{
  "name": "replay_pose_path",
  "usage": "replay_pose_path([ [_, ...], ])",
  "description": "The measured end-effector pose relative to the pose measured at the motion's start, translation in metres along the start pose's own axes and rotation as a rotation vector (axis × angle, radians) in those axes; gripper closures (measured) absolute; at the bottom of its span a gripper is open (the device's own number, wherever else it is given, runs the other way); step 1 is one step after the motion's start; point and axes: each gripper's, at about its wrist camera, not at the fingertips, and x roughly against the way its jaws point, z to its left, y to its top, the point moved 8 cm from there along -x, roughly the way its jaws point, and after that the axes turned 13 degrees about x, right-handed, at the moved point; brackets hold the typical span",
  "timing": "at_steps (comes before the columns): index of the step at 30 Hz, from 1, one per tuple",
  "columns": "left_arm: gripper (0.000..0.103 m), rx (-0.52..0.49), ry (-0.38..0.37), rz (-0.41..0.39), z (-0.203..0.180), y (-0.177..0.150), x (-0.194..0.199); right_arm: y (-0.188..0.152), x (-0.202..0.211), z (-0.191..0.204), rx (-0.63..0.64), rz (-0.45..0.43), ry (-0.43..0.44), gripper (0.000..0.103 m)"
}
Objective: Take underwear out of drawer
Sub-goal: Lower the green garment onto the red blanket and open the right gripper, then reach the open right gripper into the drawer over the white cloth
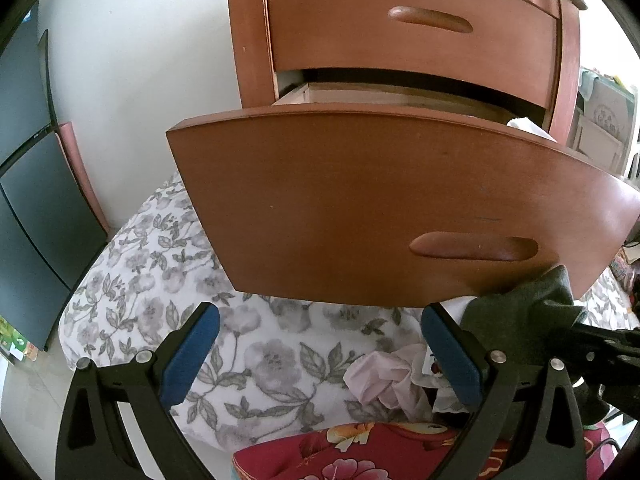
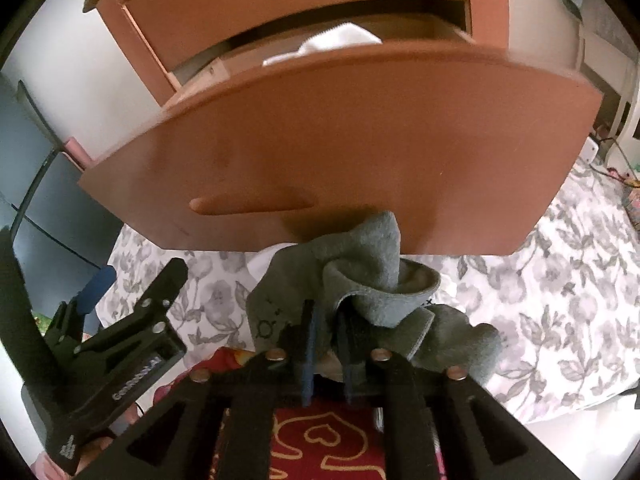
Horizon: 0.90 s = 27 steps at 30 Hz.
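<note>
Grey underwear [image 2: 360,280] is sitting between my right gripper [image 2: 328,344]'s barely parted pads, contact unclear; left gripper [image 1: 320,344] is gaping empty.

Both wrist views angled downward, close before the open drawer front [image 1: 360,200], sharing it and the floral bed [image 1: 160,288] below

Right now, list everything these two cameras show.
Wooden dresser: one, reddish-brown, by the white wall.
Open lower drawer: one, reddish-brown, pulled out over the bed.
White cloth: one, in the drawer.
Grey underwear: one, between the right gripper's pads.
Floral bedsheet: one, grey on white, under the drawer.
Pink garment: one, on the sheet.
Red floral fabric: one, nearest the cameras.
Left gripper: black, blue pads, open, empty.
Right gripper: black, pads close together.
</note>
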Motion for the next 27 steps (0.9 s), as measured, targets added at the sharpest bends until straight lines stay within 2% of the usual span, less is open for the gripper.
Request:
replay_pose_path([
  [4,0.002,0.000,0.000,0.001,0.000,0.000,0.000,0.000,0.011,-0.001,0.015,-0.003,-0.021,0.080],
  [7,0.002,0.000,0.000,0.002,0.000,0.000,0.000,0.001,0.018,-0.003,0.023,-0.009,-0.046,0.070],
  [9,0.002,0.000,0.000,0.002,0.000,0.000,0.000,0.002,0.025,-0.006,0.032,-0.018,-0.072,0.057],
  [16,0.002,0.000,0.000,0.002,0.000,0.000,0.000,0.009,0.046,-0.010,0.046,-0.060,-0.125,0.038],
  [18,0.002,0.000,0.000,0.003,0.000,0.000,0.000,0.010,0.050,-0.011,0.043,-0.065,-0.135,0.029],
  [27,0.002,0.002,0.001,0.006,0.001,-0.002,0.000,0.011,0.056,-0.018,0.030,-0.083,-0.160,0.008],
])
